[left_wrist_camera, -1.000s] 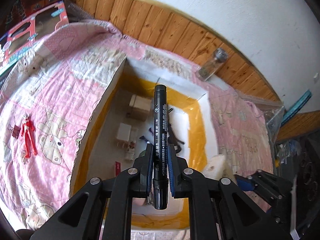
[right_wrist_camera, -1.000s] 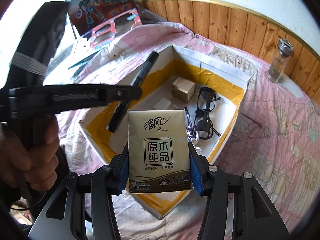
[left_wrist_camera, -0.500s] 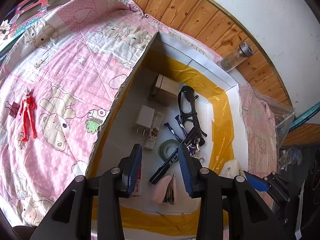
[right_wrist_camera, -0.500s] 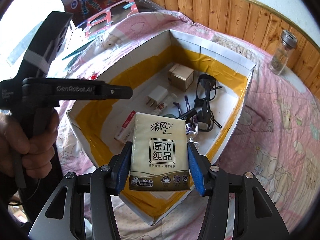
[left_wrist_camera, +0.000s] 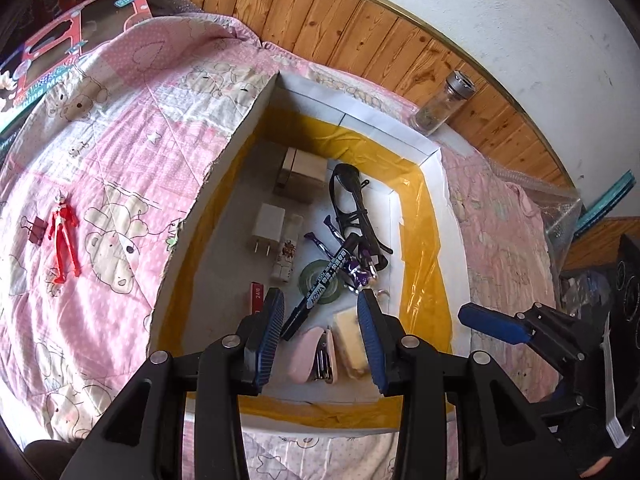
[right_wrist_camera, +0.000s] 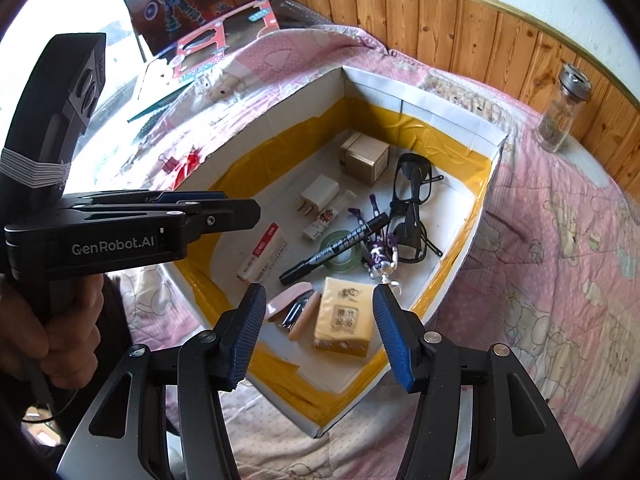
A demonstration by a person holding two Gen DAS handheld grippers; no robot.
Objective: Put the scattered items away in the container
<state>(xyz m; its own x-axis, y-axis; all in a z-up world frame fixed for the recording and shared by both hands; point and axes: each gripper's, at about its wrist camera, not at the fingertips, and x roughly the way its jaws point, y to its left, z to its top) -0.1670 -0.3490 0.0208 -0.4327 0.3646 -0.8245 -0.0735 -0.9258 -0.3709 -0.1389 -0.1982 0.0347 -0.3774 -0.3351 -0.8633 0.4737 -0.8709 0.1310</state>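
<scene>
Both tools hang over a white box [right_wrist_camera: 448, 118] lined with yellow tape that sits on a bed with a pink quilt [left_wrist_camera: 100, 152]. The left hand-held gripper [left_wrist_camera: 322, 336] has its jaws wide apart with nothing between them; just ahead of its tips a black marker [left_wrist_camera: 320, 286] lies slantwise across a green roll of tape [left_wrist_camera: 310, 278] on the box floor, and a pink stapler [left_wrist_camera: 310, 354] lies directly under the gap. The right hand-held gripper [right_wrist_camera: 320, 330] is likewise spread wide and empty, and a pack of tissues [right_wrist_camera: 344, 320] lies flat on the box floor right below its gap, beside the stapler. Farther ahead of both tools in the box are black glasses [right_wrist_camera: 412, 200], a white plug [right_wrist_camera: 318, 196] and a small tan carton [right_wrist_camera: 366, 158]. Well off to the left of the left tool, outside the box on the quilt, lie a red toy figure [left_wrist_camera: 62, 236] and a binder clip [left_wrist_camera: 37, 230] touching it. A glass jar [right_wrist_camera: 564, 114] stands beyond the box by the wooden wall panel.
</scene>
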